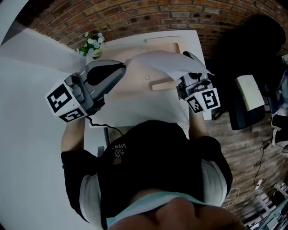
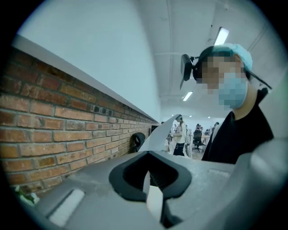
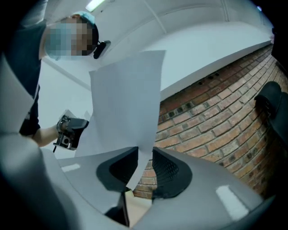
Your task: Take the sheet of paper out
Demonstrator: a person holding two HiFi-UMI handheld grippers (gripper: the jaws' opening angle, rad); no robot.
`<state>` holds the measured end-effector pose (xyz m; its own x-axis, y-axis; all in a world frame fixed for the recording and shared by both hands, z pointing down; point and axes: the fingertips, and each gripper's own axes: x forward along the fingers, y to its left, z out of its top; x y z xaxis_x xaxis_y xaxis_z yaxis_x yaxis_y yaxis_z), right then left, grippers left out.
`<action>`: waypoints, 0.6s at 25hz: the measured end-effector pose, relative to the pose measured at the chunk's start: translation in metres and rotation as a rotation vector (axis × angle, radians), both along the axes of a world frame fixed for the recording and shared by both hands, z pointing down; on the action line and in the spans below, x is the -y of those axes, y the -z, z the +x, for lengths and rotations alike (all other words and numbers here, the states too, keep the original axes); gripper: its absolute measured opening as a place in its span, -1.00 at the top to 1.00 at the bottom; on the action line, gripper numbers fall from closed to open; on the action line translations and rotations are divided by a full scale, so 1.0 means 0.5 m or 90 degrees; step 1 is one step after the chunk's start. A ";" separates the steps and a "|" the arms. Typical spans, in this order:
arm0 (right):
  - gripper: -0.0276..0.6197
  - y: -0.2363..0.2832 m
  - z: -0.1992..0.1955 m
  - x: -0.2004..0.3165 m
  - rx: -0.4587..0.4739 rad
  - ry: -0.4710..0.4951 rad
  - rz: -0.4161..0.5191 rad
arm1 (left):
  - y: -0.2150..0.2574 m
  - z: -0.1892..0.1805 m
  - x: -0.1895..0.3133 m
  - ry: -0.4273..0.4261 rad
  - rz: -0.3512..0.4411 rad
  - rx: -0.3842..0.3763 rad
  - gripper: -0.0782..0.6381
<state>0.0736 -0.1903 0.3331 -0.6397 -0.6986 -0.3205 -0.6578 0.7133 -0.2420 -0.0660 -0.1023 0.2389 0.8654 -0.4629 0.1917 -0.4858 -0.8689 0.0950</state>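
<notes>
Sheet of paper (image 1: 168, 63) is white, thin and bowed. It hangs in the air between both grippers, above a beige wooden board (image 1: 135, 87) with a raised rim. The board lies on a white table (image 1: 148, 112).

Left gripper (image 1: 122, 66) has a smooth grey moulded shell with black jaw tips. It is clamped on the sheet's left edge. In the left gripper view the jaws meet (image 2: 150, 155) with a thin white strip of paper (image 2: 155, 202) pinched between the ribbed black pads, and the rest of the sheet curls up beyond them. Its marker cube (image 1: 65, 102) is white with black squares.

Right gripper (image 1: 190, 56) is pinching the sheet's right side. In the right gripper view the jaws (image 3: 145, 152) close on a narrow bottom corner of the paper (image 3: 126, 103), which fans out flat and rectangular above them. The black pads are dotted and textured. Its marker cube (image 1: 204, 99) faces the head camera.

A small pale wooden block (image 1: 162, 85) lies on the board under the sheet, with a small ring mark (image 1: 147, 77) beside it. White flowers with green leaves (image 1: 92, 45) stand at the table's far left corner. A rough red brick wall (image 1: 135, 13) with pale mortar lines runs behind the table. The person's black top (image 1: 148, 157) has white sleeves. A dark chair (image 1: 252, 40) is off to the right, and the floor (image 1: 243, 148) is brick-patterned.
</notes>
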 end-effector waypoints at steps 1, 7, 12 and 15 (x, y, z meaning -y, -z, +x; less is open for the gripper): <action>0.65 0.005 0.000 -0.002 0.006 0.010 0.008 | 0.004 -0.003 0.001 -0.001 -0.011 -0.019 0.78; 0.84 0.019 0.005 -0.005 0.026 0.033 0.016 | 0.003 -0.032 0.022 0.014 -0.084 -0.132 0.78; 0.91 0.019 0.009 0.001 0.010 0.032 -0.007 | -0.025 -0.055 0.046 0.033 -0.138 -0.188 0.78; 0.91 0.017 0.009 0.005 0.003 0.035 -0.037 | -0.045 -0.070 0.063 0.050 -0.150 -0.200 0.78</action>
